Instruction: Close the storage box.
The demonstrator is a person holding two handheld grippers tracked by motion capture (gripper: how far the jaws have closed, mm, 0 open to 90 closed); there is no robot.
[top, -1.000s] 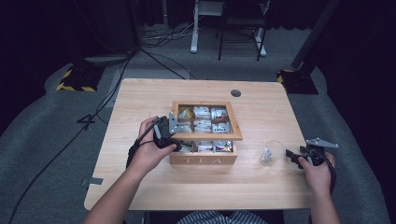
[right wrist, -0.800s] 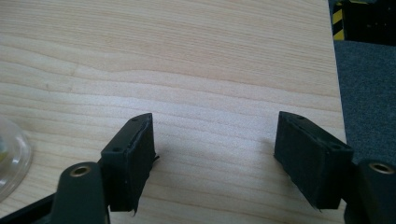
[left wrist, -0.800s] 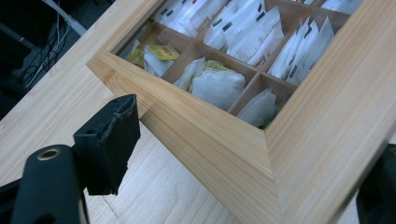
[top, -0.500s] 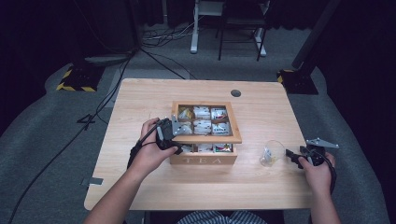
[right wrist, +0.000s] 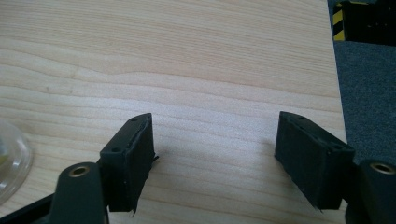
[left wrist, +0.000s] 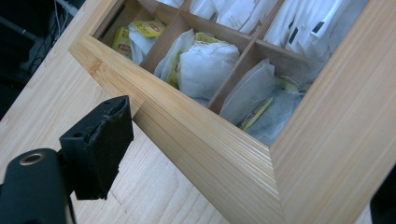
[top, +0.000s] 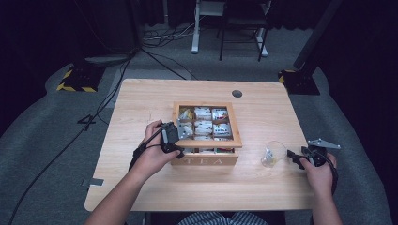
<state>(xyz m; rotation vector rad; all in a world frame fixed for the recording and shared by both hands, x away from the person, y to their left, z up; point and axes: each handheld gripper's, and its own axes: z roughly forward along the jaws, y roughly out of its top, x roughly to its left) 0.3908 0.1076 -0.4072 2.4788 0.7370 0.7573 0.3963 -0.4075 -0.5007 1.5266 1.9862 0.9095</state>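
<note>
A wooden tea box (top: 206,161) marked TEA stands mid-table. Its window-framed lid (top: 208,143) lies over compartments of tea bags (left wrist: 205,65). My left gripper (top: 182,137) is at the lid's front left corner. Its jaws have just been opening, and the frame corner (left wrist: 205,154) lies between them with the left pad (left wrist: 100,144) just clear of the wood. At the table's right edge my right gripper (top: 294,157) rests open over bare wood, nothing between its pads (right wrist: 135,158). A clear glass cup (top: 273,152) stands just left of it, and its rim (right wrist: 11,158) shows in the right gripper view.
The light wooden table (top: 141,108) has a round cable hole (top: 237,93) at the back. Grey carpet with cables and a stand base (top: 75,79) lies beyond the table. The table's right edge (right wrist: 338,88) runs close to my right gripper.
The lid's front edge sits a little lower than one second ago, and my left hand has edged slightly nearer with it. The right hand and the glass cup have not moved.
</note>
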